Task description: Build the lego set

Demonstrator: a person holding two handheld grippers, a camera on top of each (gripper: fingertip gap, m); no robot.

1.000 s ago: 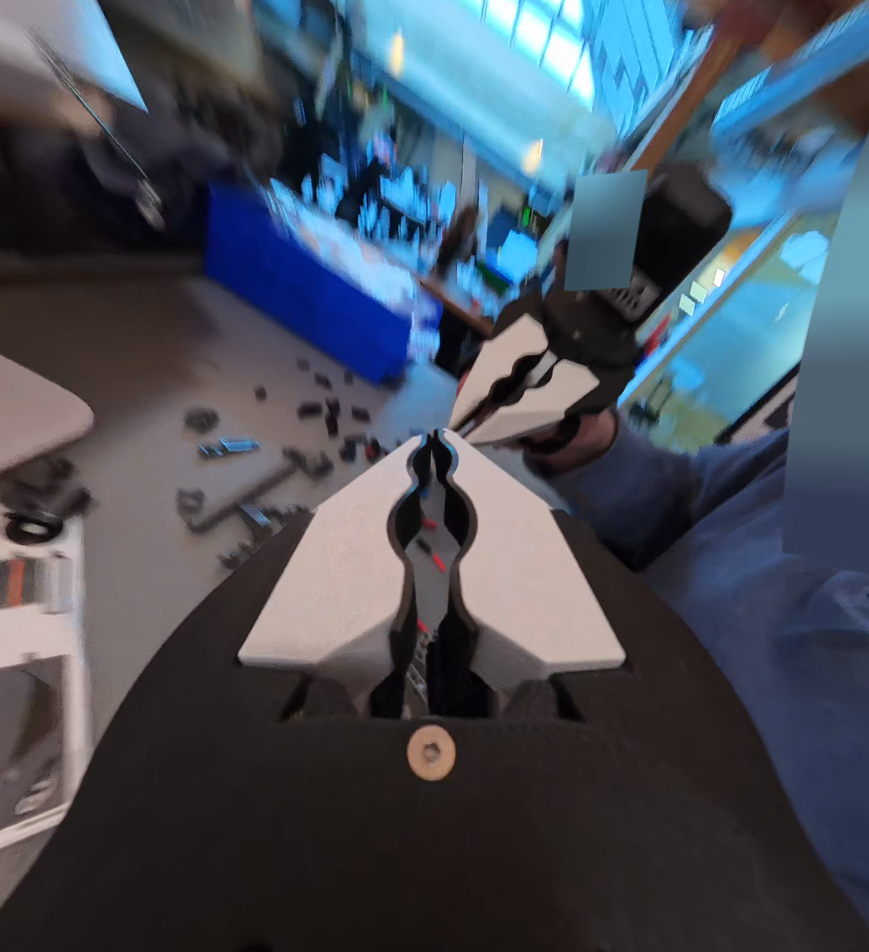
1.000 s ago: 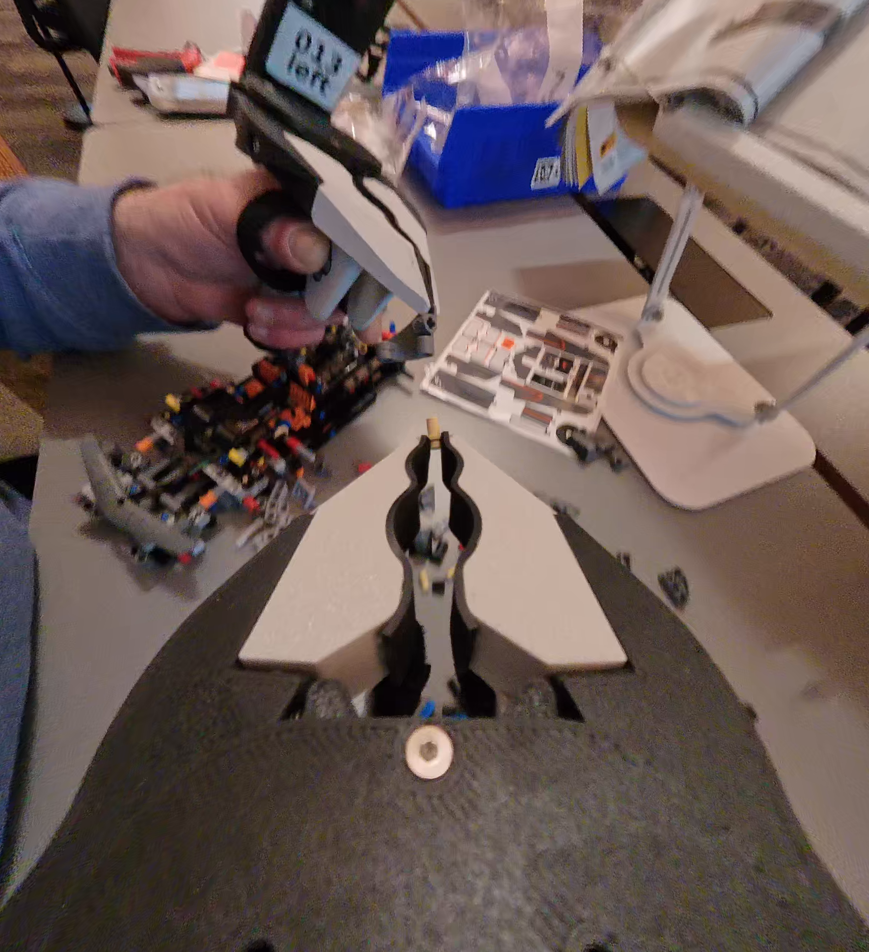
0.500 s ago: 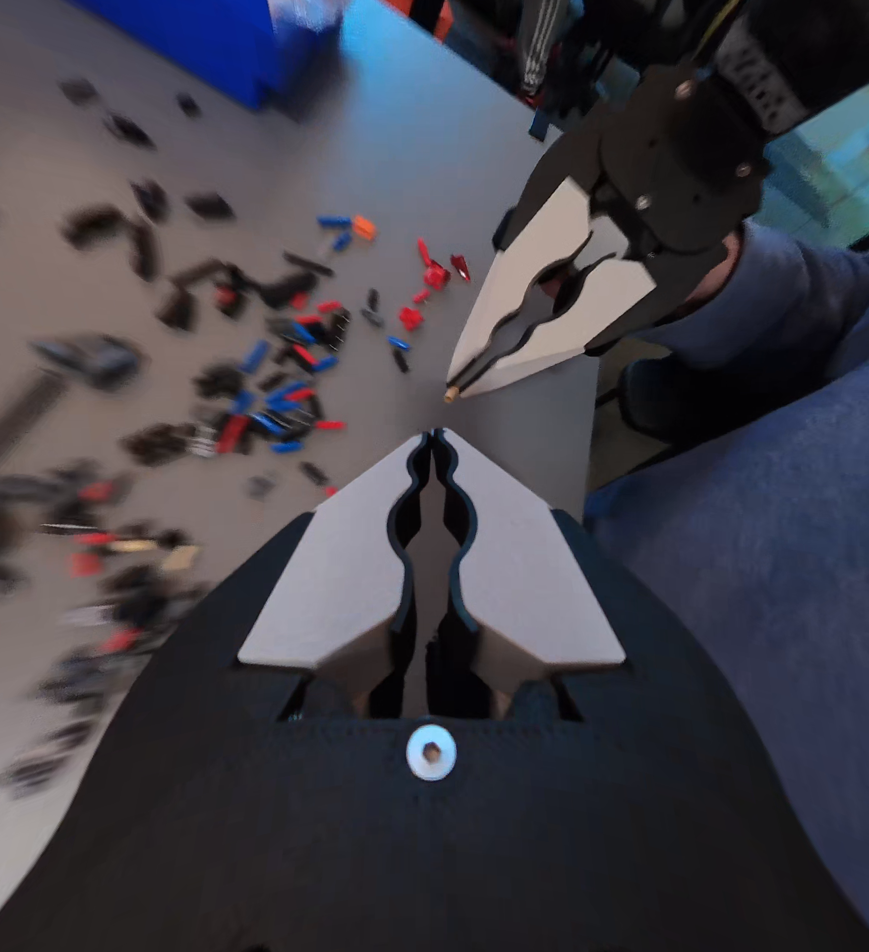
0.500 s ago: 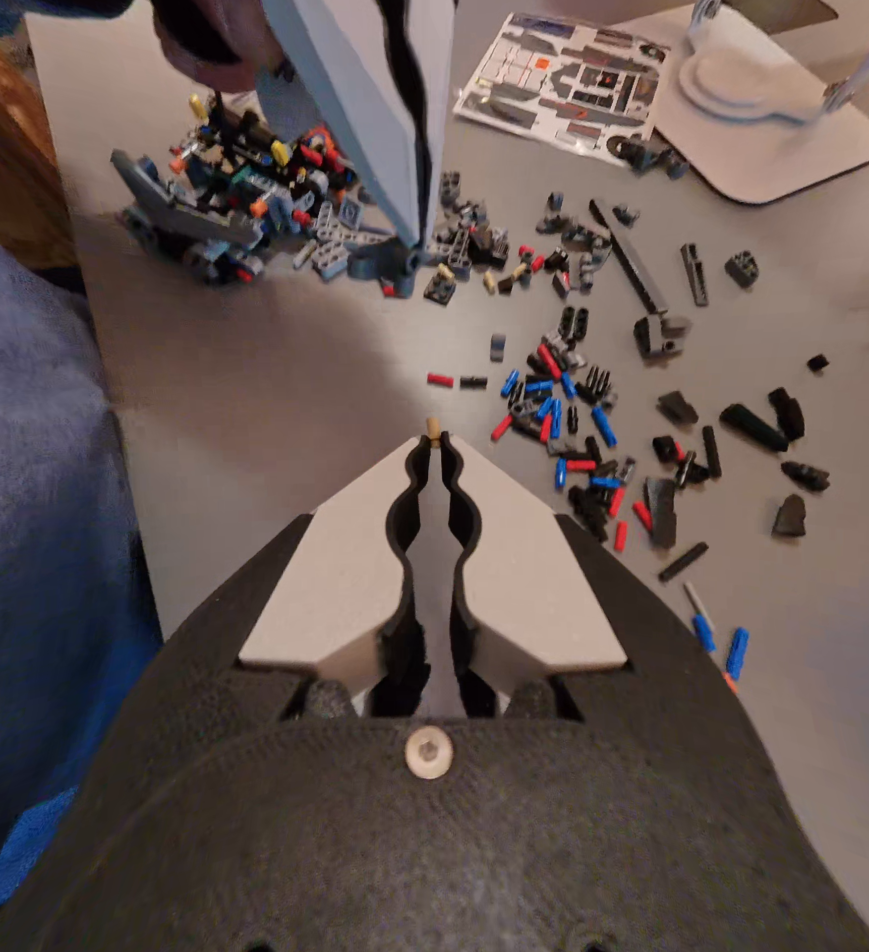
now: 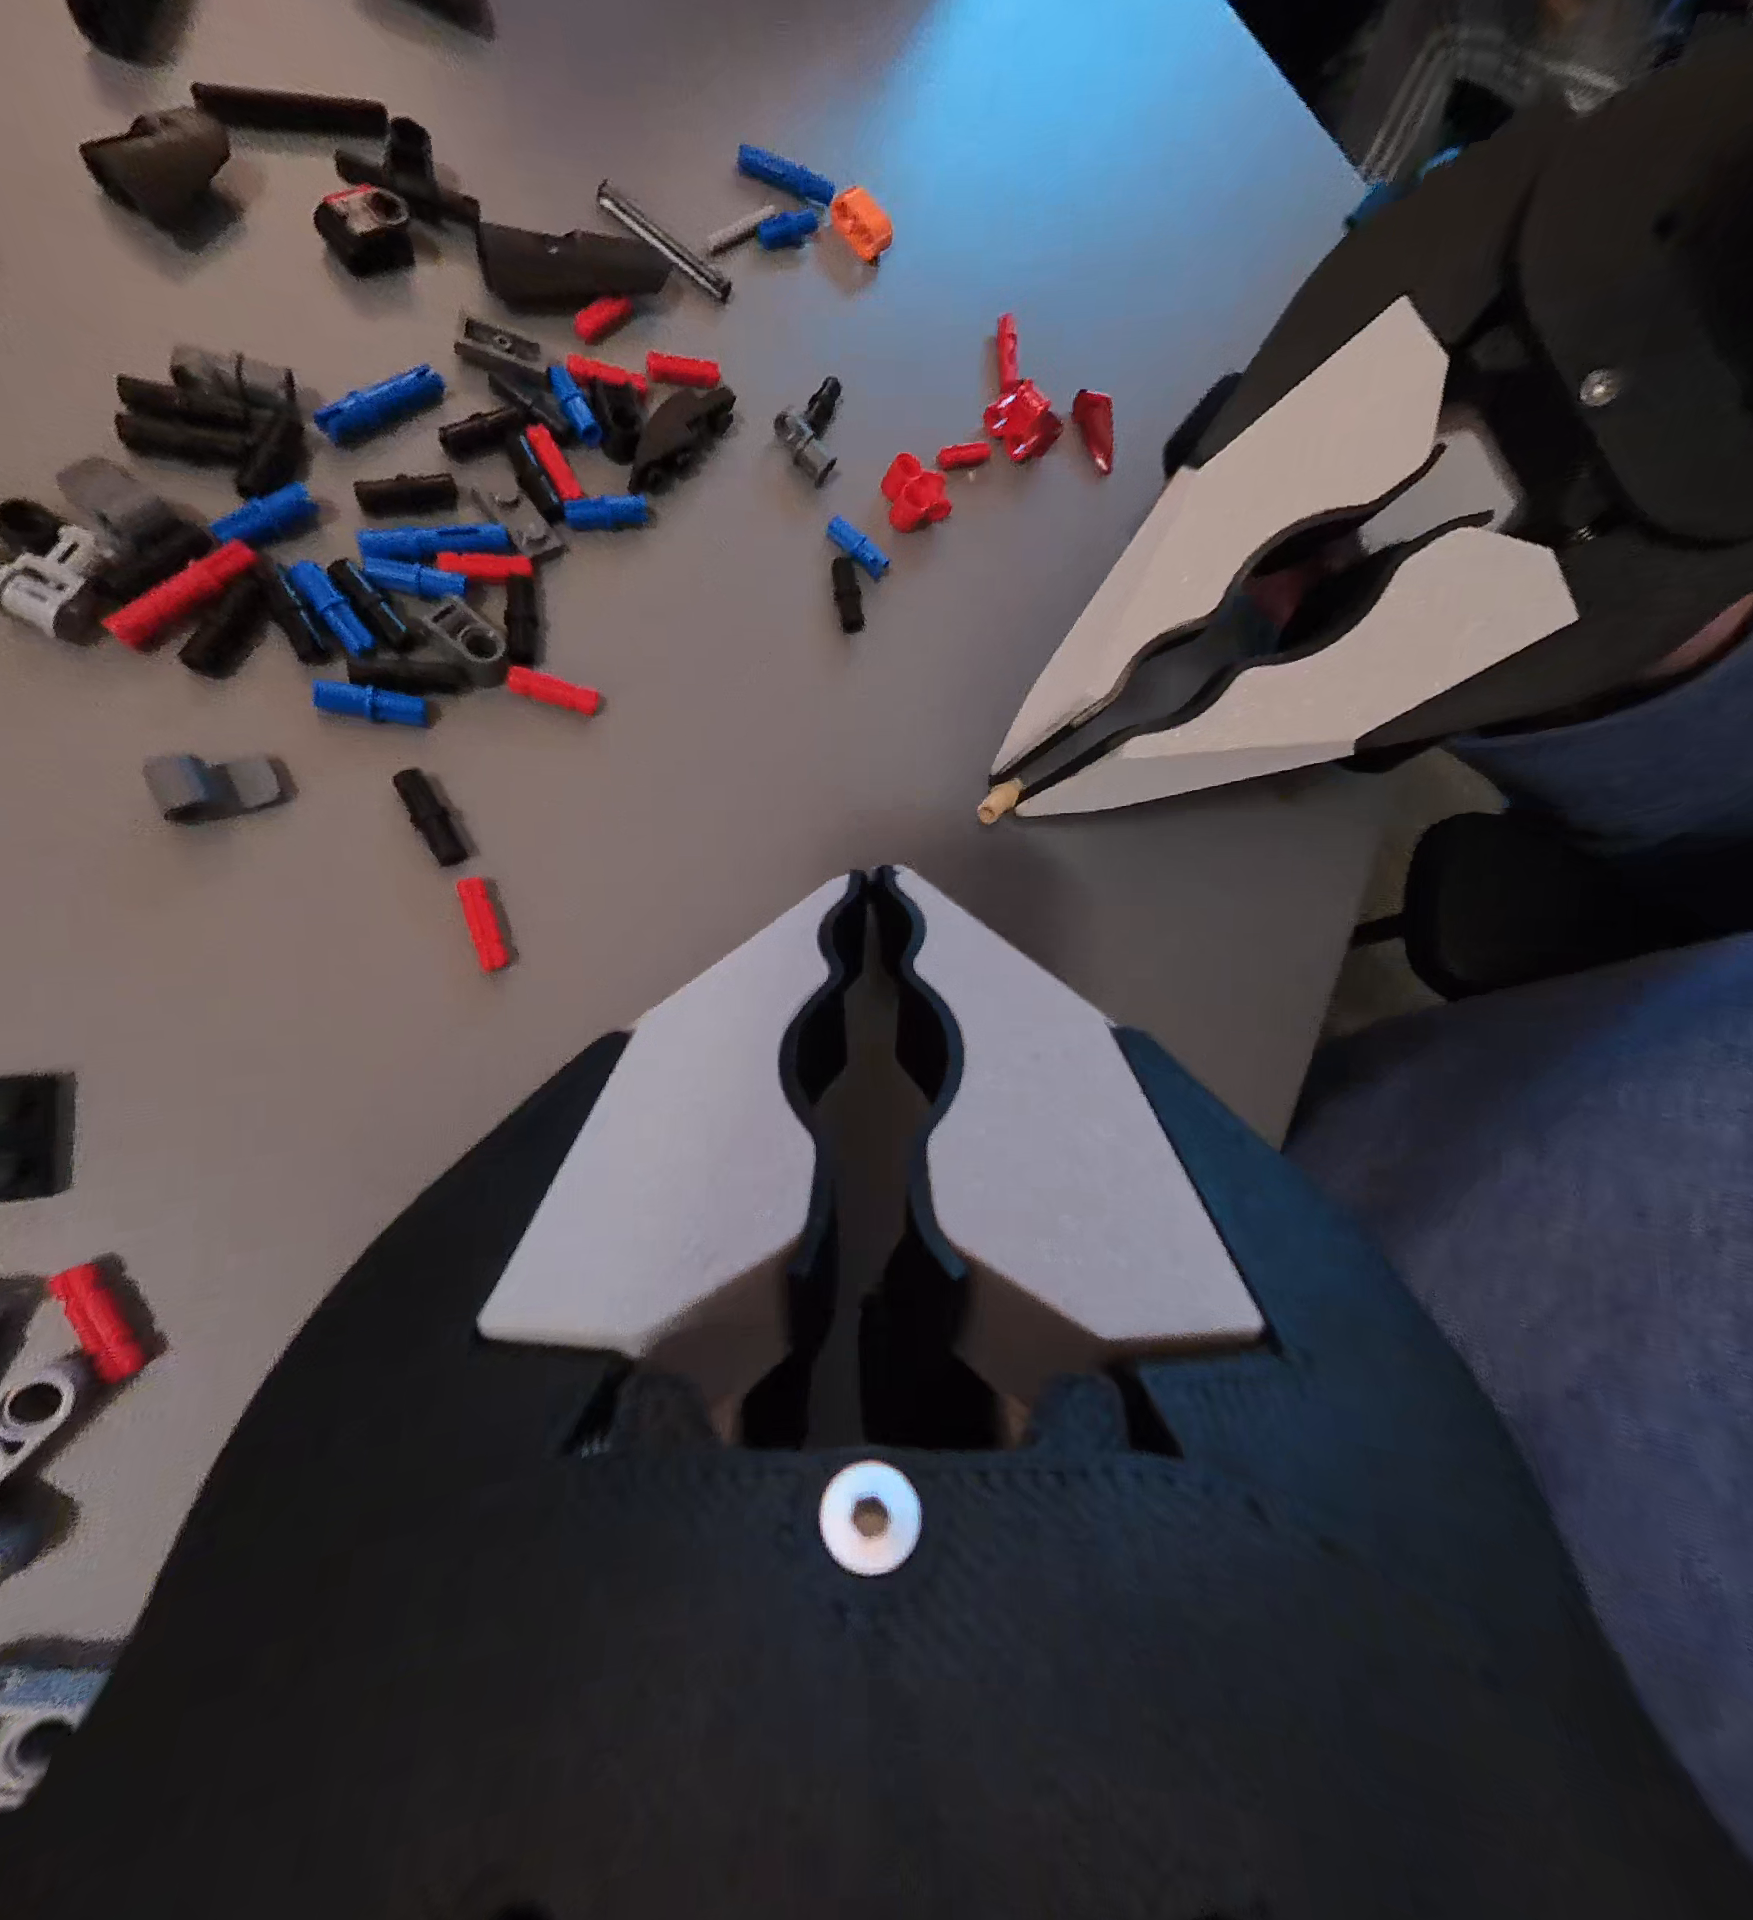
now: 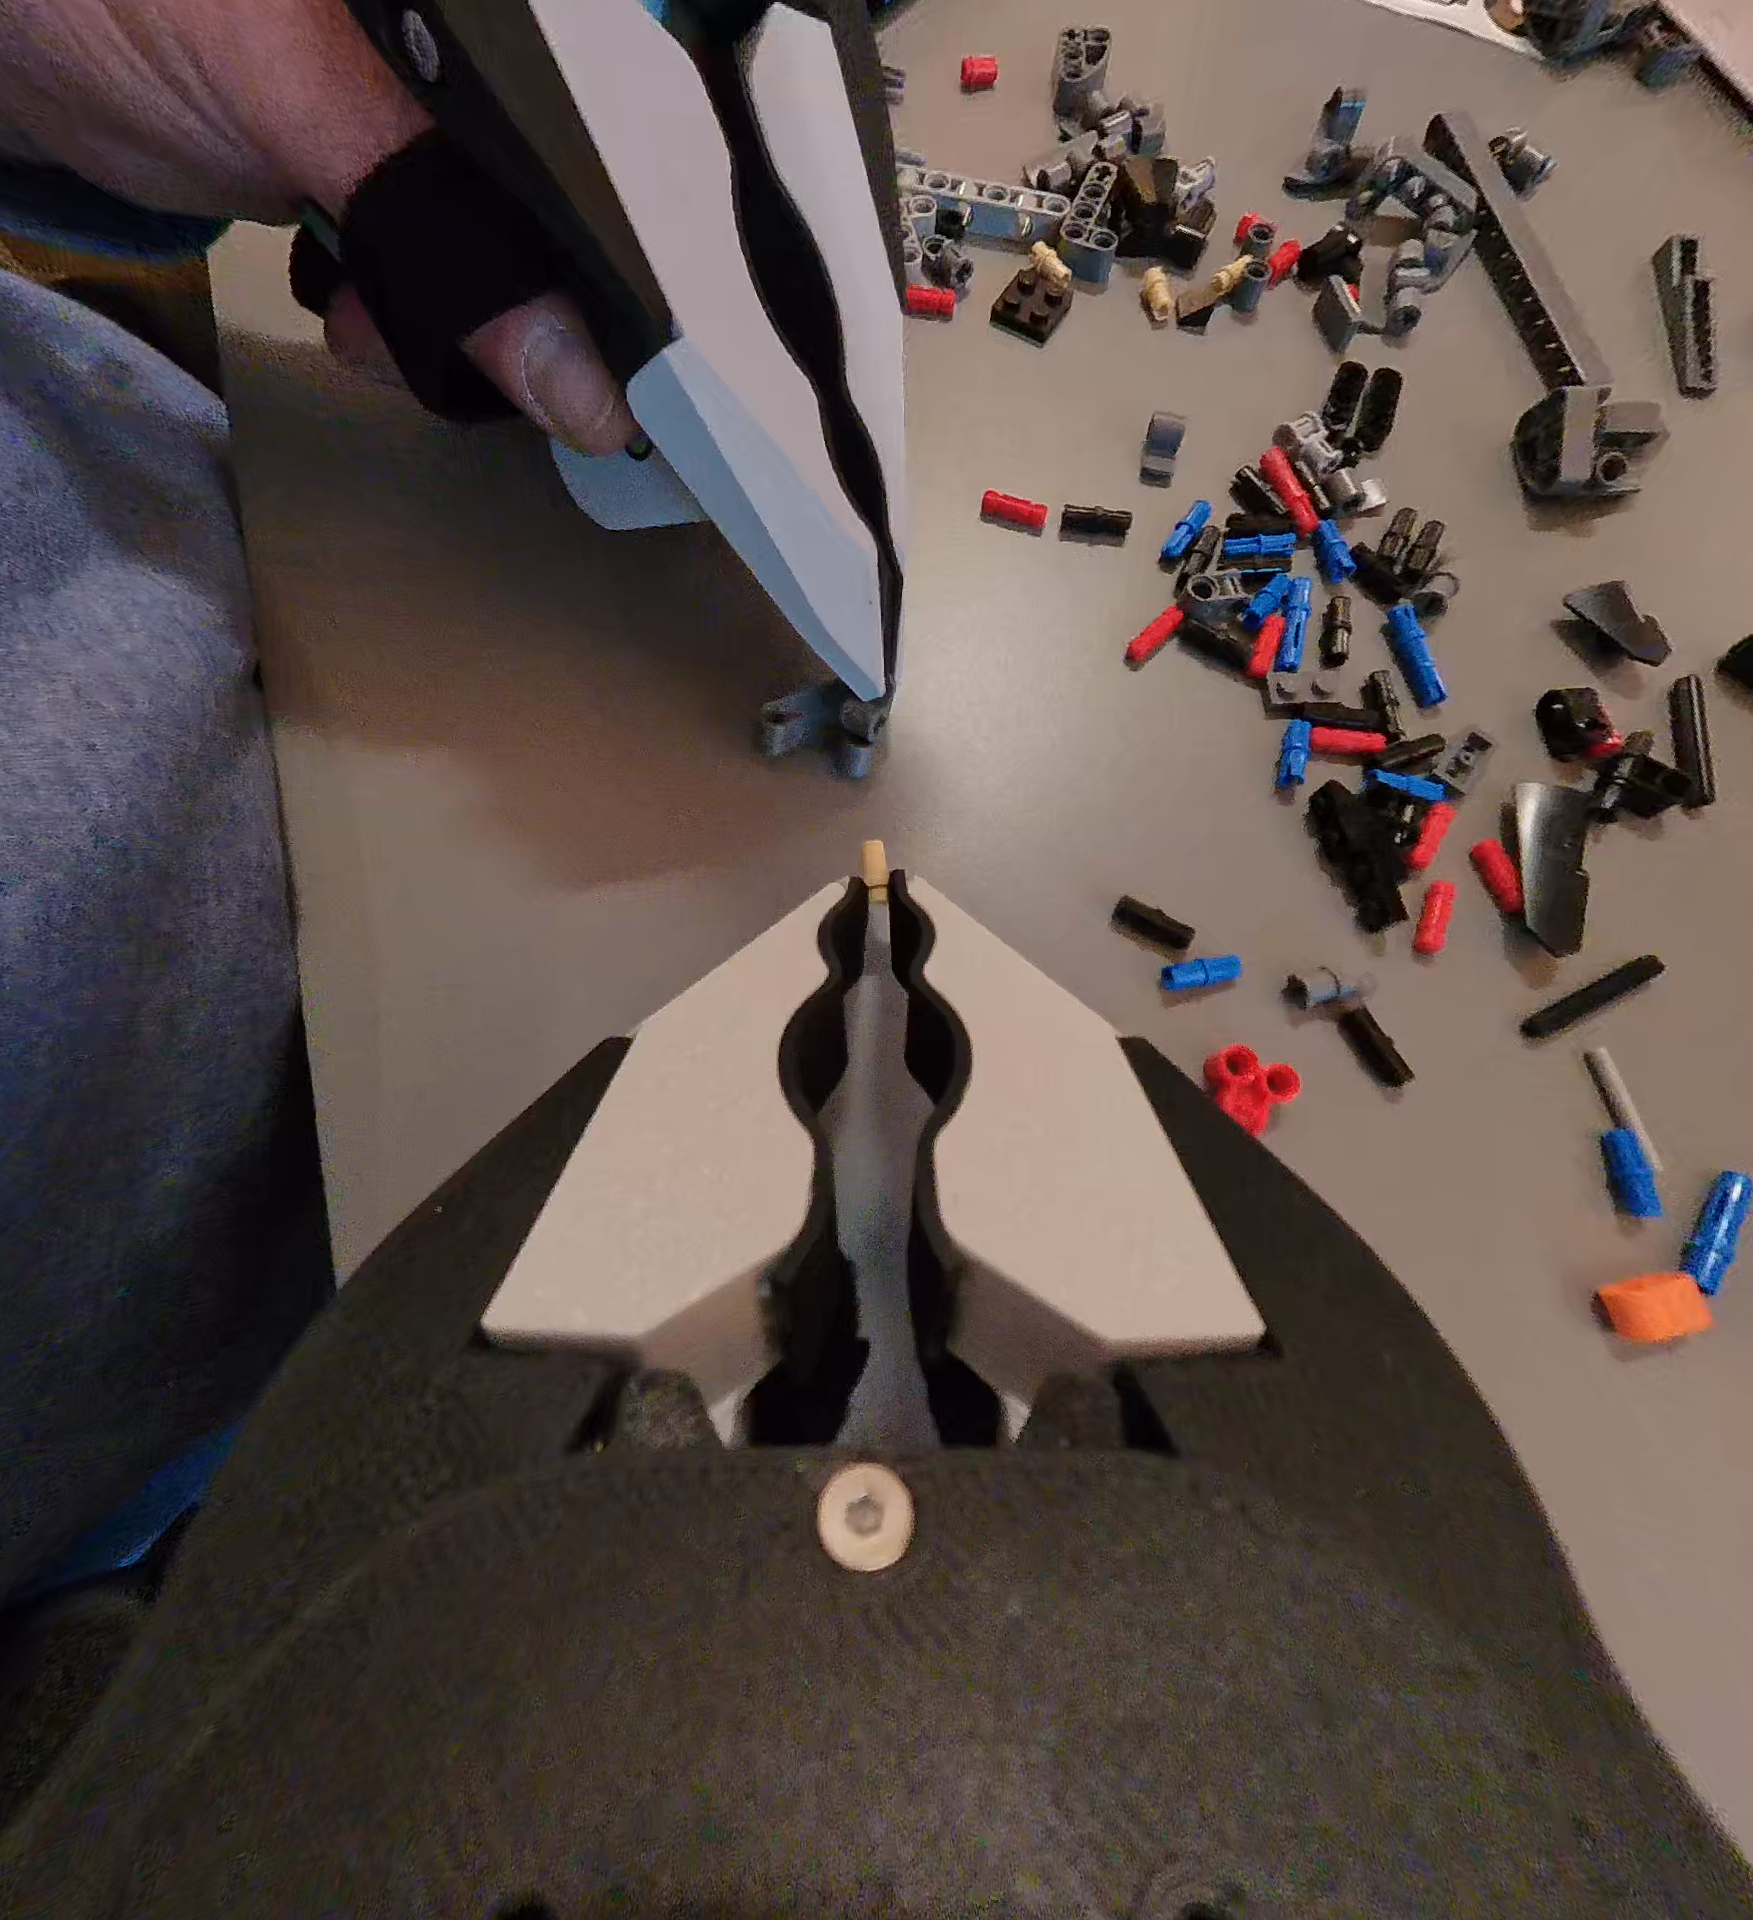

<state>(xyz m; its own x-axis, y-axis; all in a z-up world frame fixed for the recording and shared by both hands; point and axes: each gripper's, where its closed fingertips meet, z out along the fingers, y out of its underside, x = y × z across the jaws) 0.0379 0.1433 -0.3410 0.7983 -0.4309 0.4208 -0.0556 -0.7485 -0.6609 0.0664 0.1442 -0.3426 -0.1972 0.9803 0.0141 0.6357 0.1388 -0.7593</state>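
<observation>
My left gripper (image 5: 872, 875) is shut. In the right wrist view it (image 6: 880, 686) comes down from the upper left and pinches a small grey connector piece (image 6: 818, 727) at its tip, at or just above the grey table. In the left wrist view that piece is hidden under the fingertips. My right gripper (image 6: 874, 885) is shut on a short tan pin (image 6: 874, 862) that sticks out past its tips. The pin points toward the grey piece, a short gap away. In the left wrist view the right gripper (image 5: 1007, 802) and the pin (image 5: 990, 808) are at the right.
Loose blue, red and black pins (image 5: 415, 561) lie scattered on the table (image 5: 706, 790), with red pieces (image 5: 1017, 421) and an orange piece (image 6: 1651, 1304). Grey beams (image 6: 986, 197) and a long black beam (image 6: 1516, 249) lie farther back. The table edge (image 5: 1313, 935) and a blue-clothed person are close by. My two grippers' fingertips are within a few centimetres of each other. The left tips stand about 20 centimeters off the long black beam (image 6: 1516, 249).
Both grippers have tilted down toward the table. The left has come down with the grey piece to table level. The right, still holding the tan pin, now points at it from close by.
</observation>
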